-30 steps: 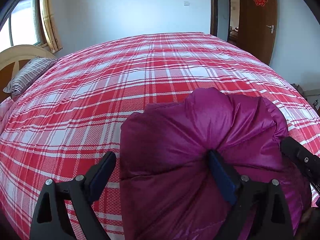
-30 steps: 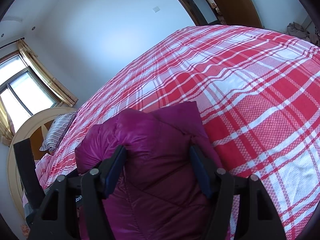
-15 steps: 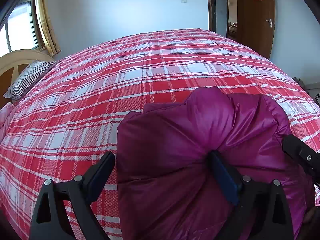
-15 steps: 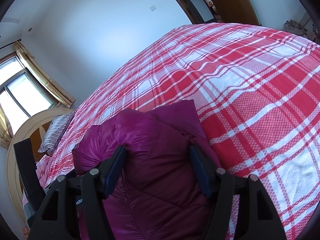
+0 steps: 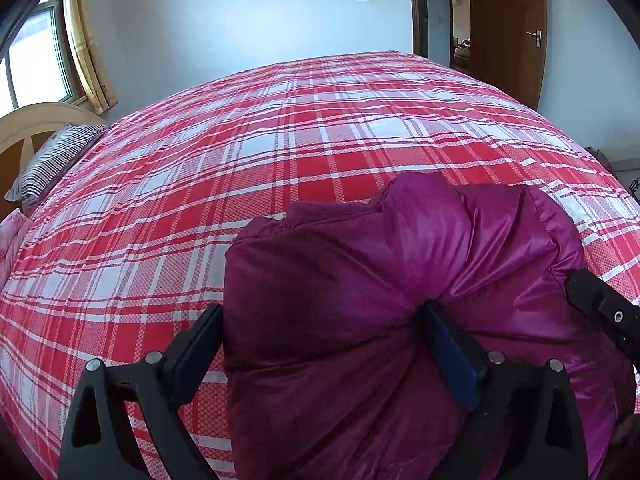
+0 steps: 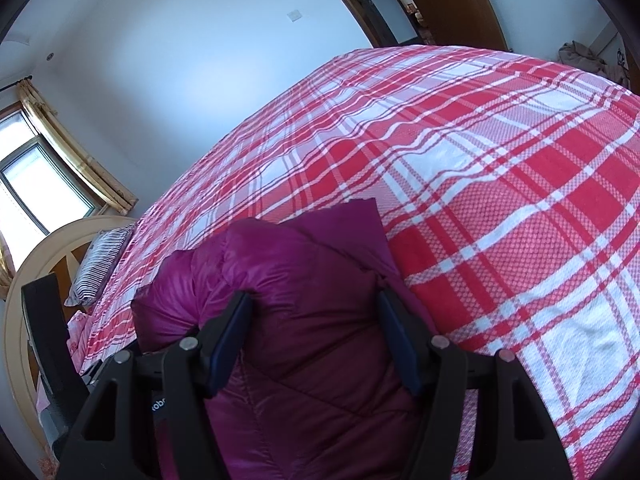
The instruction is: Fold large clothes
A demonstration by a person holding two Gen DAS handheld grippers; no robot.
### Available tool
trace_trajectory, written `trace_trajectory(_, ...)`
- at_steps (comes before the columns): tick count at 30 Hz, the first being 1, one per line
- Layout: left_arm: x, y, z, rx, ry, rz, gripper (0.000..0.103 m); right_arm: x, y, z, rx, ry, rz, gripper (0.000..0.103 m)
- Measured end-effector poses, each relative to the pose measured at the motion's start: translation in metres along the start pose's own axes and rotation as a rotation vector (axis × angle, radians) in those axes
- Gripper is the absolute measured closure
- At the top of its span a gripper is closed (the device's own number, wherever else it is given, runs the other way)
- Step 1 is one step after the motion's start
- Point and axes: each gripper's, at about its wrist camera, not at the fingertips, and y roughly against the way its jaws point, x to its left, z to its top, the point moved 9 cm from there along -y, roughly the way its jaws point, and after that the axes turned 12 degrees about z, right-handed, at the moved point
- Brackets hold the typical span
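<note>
A puffy magenta down jacket [image 5: 400, 300] lies bundled on the red-and-white plaid bed [image 5: 280, 140]. My left gripper [image 5: 320, 332] has its jaws wide apart around the jacket's left part; the right finger presses into the padding, the left finger stands beside the edge. In the right wrist view the jacket [image 6: 304, 280] bulges between the jaws of my right gripper [image 6: 314, 320], which squeeze a thick fold of it. The right gripper's finger shows at the left view's right edge [image 5: 604, 316].
A striped pillow [image 5: 52, 160] and wooden headboard [image 5: 36, 124] lie at the left. A window with yellow curtains [image 5: 86, 44] is behind them. A brown door [image 5: 508, 20] stands at the far right. Plaid bed surface [image 6: 500, 160] stretches ahead.
Both views shifted slightly; the jacket bundle sits a little lower and closer to the bed. The grips on the jacket look unchanged.
</note>
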Motion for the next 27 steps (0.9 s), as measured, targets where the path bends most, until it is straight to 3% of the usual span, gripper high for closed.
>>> trace_trajectory(16,-0.0047,-0.0035,-0.0021,0.015,0.011,-0.037,0.005,-0.0033,-0.0037,-0.0026,0.031,0.062,-0.097,0.036)
trace_trajectory(27,-0.0067,-0.0059,-0.0038,0.024,0.010,-0.054,0.003,-0.0035,0.0053,0.0004,-0.001,0.082,-0.142,0.035)
